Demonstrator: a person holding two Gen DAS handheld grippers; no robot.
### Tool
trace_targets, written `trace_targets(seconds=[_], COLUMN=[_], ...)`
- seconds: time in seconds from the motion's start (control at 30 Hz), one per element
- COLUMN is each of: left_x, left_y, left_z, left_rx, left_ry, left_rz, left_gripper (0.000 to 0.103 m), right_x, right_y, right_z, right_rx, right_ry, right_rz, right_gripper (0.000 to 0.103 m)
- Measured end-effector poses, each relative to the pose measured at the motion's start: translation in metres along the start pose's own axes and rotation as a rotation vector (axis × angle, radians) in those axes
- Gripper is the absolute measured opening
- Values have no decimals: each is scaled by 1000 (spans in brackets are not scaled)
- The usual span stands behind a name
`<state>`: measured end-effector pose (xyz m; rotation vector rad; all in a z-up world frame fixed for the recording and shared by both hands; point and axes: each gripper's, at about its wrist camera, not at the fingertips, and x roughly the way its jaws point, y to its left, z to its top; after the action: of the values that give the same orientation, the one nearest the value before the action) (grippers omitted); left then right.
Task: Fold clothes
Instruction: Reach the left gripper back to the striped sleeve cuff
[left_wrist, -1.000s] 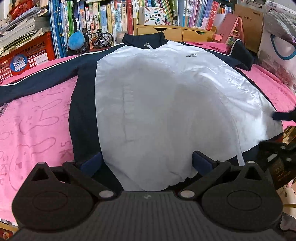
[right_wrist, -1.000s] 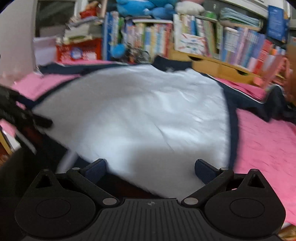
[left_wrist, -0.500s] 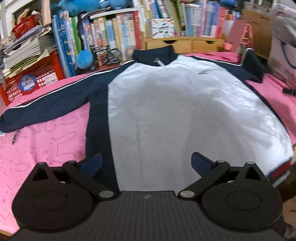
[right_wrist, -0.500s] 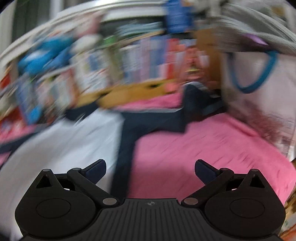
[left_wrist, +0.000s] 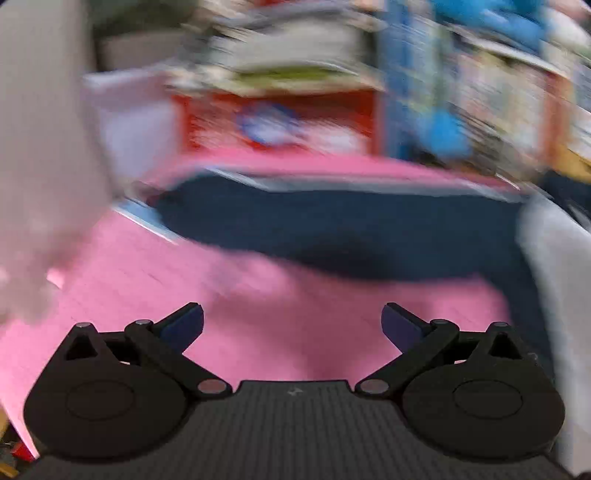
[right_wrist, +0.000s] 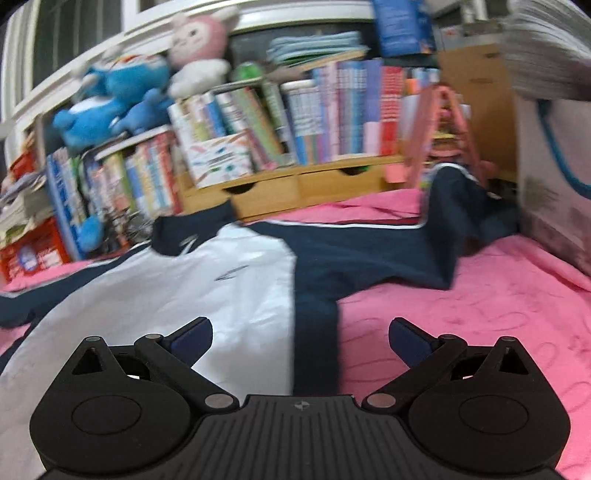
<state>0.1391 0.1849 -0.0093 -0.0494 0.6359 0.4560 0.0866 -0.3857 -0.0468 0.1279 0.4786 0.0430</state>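
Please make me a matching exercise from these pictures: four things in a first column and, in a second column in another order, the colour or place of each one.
Things:
1. jacket sleeve
2. bed cover
3. blue plush toy
4. wooden drawers

Colour or place:
a. on top of the books
b. pink
c. navy, with a thin white stripe
d. under the row of books, behind the jacket collar

Pairs: 1-c, 2-b, 3-a, 4-d
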Motion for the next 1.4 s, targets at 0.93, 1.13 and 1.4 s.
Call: trace_targets(seconds=[0.93, 1.13, 1.4], left_x=[141, 163, 134], left_y=[81, 68, 47], left_z=[73, 81, 101], left_rx=[-235, -139, -57], left_ry=[-133, -78, -344], left_rz=[212, 172, 469], left_gripper=[103, 29, 0], right_x=[84, 92, 105], right_y=[185, 204, 235], right_z=[24, 20, 27], right_rx=[-449, -474, -537], right_ry=[108, 112, 123], right_rz=[141, 165, 228], right_gripper=[103, 103, 103])
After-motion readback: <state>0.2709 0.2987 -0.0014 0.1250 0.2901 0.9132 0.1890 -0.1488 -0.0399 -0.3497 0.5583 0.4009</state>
